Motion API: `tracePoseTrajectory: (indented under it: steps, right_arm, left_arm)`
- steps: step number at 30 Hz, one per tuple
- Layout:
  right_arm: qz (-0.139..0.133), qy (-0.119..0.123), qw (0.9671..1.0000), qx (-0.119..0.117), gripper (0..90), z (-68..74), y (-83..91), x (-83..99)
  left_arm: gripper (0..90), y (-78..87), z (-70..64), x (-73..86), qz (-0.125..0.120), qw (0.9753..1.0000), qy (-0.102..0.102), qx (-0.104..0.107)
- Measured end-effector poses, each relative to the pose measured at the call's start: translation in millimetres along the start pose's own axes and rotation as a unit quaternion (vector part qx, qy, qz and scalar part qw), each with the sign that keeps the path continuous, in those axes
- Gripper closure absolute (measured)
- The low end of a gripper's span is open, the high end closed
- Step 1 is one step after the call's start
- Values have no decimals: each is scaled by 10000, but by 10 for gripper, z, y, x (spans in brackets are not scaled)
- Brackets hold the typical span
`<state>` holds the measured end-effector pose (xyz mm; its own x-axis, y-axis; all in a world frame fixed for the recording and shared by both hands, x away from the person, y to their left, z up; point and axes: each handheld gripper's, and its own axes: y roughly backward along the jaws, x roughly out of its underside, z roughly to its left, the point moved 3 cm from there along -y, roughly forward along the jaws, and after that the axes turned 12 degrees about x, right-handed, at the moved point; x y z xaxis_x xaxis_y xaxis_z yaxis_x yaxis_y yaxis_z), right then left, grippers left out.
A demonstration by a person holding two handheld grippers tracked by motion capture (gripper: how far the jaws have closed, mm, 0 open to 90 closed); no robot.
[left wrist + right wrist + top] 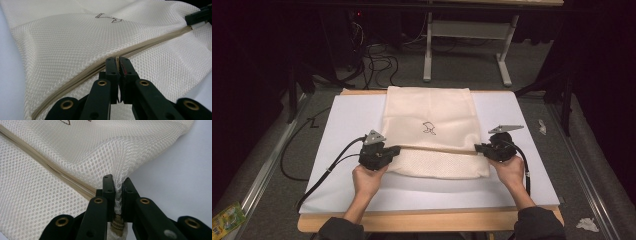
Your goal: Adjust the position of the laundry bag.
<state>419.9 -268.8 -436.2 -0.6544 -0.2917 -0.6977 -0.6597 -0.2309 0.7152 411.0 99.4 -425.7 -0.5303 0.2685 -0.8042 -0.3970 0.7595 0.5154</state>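
While the person's forearms reach in from the near edge of the table, each hand holds a gripper at one side of a cream mesh bag [428,131]. That bag lies flat on a white board [342,125] that covers most of the table [427,220], its far end reaching the board's back edge and its near end lying between the two hands. A small dark emblem [429,128] sits near the middle of the bag, and a tan zipper [437,148] runs across it from side to side, closer to the near end.

At the bag's left edge, the left gripper [393,150] has its jaws pressed together on the zipper line; in the left gripper view the gripper [118,61] pinches the tan tape right at the seam, with hardly any gap between the two black jaws, and the mesh rises slightly to either side of them. Far along the zipper in that same view, the tip of the other gripper shows at the top right corner.

At the bag's right edge, the right gripper [479,148] is clamped on the mesh just beside the zipper's end. Its own view shows the gripper [118,185] with a gathered fold of mesh drawn down between the jaws, puckered there, and the zipper [50,167] running off up to the left.

Cables trail from both grippers across the board toward the person. Beyond the table, the legs of a white stand [467,45] rest on grey floor.
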Motion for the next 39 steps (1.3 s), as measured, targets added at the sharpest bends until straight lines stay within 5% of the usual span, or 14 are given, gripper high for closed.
tracePoseTrajectory:
  steps: [39]
  right_arm:
    - [17,-43,10000,53,856,-33,-1,-7]
  left_arm:
    - [871,127,140,77,5,9998,134,-133]
